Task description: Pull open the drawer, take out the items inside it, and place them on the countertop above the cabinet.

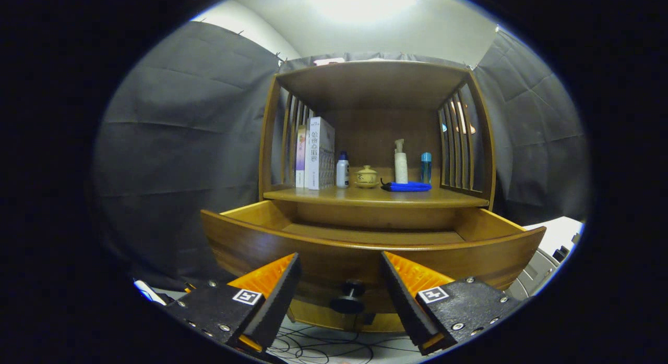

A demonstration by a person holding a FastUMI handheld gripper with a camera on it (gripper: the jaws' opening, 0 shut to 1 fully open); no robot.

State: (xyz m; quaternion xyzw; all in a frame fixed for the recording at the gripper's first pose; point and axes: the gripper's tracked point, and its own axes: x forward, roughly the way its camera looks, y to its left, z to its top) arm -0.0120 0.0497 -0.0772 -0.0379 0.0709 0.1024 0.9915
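Claw (339,280) released before pulled-out wooden drawer (365,249); bottles on countertop (376,197); dark cloth walls.

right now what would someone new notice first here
The wooden drawer stands pulled well out, its dark knob between the fingers of the open gripper. On the countertop above stand boxes, small bottles and a blue item lying flat.

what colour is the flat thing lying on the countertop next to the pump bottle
Bright blue, best seen in the gripper view, beyond the open tongs.
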